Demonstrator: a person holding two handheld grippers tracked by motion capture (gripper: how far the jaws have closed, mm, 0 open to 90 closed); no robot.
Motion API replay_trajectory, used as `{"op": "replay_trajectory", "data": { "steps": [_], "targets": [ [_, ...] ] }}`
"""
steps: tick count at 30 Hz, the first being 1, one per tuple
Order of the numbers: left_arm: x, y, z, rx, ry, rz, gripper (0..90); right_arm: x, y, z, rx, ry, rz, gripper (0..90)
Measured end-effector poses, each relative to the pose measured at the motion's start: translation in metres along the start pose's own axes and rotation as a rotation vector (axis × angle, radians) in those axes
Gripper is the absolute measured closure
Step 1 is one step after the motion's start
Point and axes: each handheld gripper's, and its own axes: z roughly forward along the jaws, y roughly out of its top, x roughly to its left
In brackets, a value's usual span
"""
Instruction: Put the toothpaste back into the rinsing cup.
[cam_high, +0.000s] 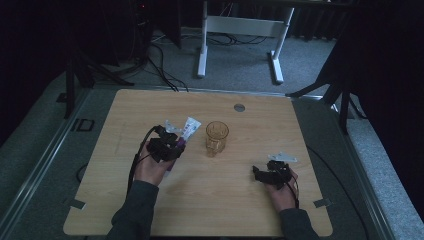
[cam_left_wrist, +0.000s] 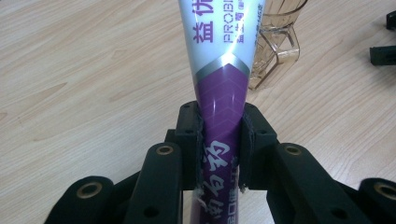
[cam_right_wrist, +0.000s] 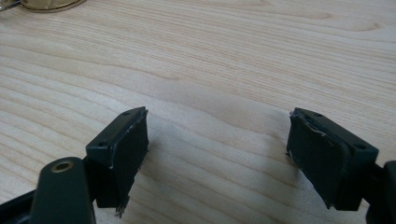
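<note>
Your left gripper (cam_left_wrist: 219, 149) is pinching a white-and-purple tube (cam_left_wrist: 223, 70), both pads pressed flat against the purple lower section, with the white printed upper section rising away from the jaws (lettering on it is partly legible, nothing more). In the high view your left hand (cam_high: 150, 167) holds that gripper (cam_high: 172, 142) left of centre on the wooden table (cam_high: 150, 107), the tube (cam_high: 189, 129) angled toward the far side, its white end just beside an amber plastic cup (cam_high: 216, 137) that stands upright near the table's middle. In the left gripper view the cup (cam_left_wrist: 275, 42) sits directly behind the tube. Your right gripper (cam_right_wrist: 217, 149) has its jaws spread wide over bare wood, nothing between them; your right hand (cam_high: 281, 192) rests it (cam_high: 270, 172) near the right front of the table, well apart from the cup
</note>
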Motion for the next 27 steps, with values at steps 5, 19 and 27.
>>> {"op": "replay_trajectory", "data": {
  "steps": [5,19,27],
  "targets": [
    [0.0004,0.0011,0.0009,-0.015,-0.006,-0.01,72.7,0.0,0.0,0.0,0.0,0.0,0.0,20.5],
    [-0.0006,0.0065,0.006,-0.046,-0.012,-0.036,72.8,0.0001,0.0,0.0001,-0.001,0.0,0.001,20.5],
    [0.001,0.0067,0.0067,-0.081,0.007,-0.032,72.8,0.0,0.0,0.0001,-0.001,0.0,0.001,20.5]
  ]
}}
